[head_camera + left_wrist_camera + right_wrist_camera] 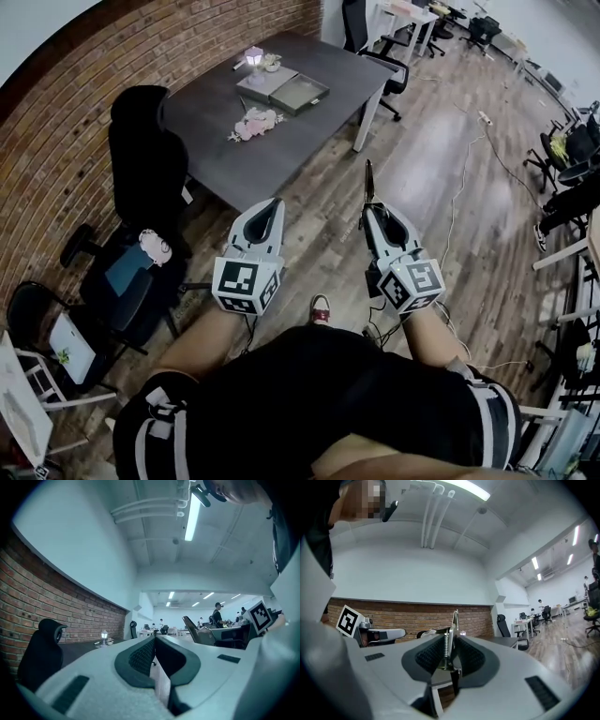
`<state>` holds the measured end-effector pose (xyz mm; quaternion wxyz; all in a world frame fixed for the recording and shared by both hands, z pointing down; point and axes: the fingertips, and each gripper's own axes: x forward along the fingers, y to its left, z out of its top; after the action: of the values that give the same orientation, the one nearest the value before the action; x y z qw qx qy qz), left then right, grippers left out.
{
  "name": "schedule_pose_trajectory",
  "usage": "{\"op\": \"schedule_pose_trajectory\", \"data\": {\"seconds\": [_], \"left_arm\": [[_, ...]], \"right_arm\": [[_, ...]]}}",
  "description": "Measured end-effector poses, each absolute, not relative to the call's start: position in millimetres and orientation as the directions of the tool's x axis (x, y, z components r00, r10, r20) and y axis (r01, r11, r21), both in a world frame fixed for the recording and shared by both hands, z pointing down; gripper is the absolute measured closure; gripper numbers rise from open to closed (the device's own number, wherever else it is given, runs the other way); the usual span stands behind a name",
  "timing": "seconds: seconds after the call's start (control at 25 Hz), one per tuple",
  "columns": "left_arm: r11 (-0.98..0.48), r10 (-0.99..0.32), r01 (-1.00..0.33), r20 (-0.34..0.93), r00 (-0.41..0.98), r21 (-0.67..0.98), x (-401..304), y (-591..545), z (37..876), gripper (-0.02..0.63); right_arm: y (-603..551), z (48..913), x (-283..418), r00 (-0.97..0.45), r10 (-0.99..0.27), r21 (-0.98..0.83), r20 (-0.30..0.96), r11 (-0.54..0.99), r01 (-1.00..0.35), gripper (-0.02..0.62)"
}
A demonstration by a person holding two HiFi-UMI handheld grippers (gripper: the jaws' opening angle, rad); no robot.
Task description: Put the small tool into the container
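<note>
My right gripper (372,208) is shut on a small metal tool with a spring (450,639), whose thin tip (368,178) sticks out past the jaws. My left gripper (273,204) is shut with nothing between its jaws, which meet in the left gripper view (154,641). Both grippers are held at waist height over the wooden floor, short of the dark table (319,131). On the table's far part lies an open shallow grey container (302,93) beside a flat lid (265,82). A small lamp (254,58) stands behind them.
A black office chair (145,164) stands left of the table, with more chairs (112,281) nearer me on the left. A pinkish cloth-like thing (253,122) lies on the table. Cables (469,178) run over the floor at right. A brick wall (75,103) runs along the left.
</note>
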<state>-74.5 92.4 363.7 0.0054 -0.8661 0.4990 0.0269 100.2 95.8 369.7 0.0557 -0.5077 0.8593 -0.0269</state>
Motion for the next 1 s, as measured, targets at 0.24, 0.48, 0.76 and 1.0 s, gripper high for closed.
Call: {"op": "schedule_pose_trajectory", "data": {"seconds": [0.24, 0.48, 0.76, 1.0], "left_arm": [[-0.485, -0.873, -0.874, -0.055, 0.484, 0.013, -59.7, 44.0, 357.4, 0.597], [-0.483, -0.874, -0.875, -0.054, 0.482, 0.007, -35.0, 0.4, 352.1, 0.597], [-0.493, -0.869, -0.870, -0.045, 0.493, -0.017, -9.0, -45.9, 348.5, 0.597], [-0.512, -0.857, -0.858, -0.039, 0.513, -0.029, 14.8, -80.3, 345.2, 0.597]], "right_arm": [[42.7, 362.7, 113.3, -0.498, -0.863, -0.108, -0.083, 0.505, -0.857, 0.508], [-2.4, 358.1, 137.2, -0.503, -0.860, -0.111, -0.089, 0.510, -0.853, 0.508], [-49.9, 359.0, 161.6, -0.496, -0.862, -0.137, -0.104, 0.507, -0.851, 0.508], [-79.9, 356.8, 182.7, -0.490, -0.865, -0.138, -0.108, 0.501, -0.854, 0.508]]}}
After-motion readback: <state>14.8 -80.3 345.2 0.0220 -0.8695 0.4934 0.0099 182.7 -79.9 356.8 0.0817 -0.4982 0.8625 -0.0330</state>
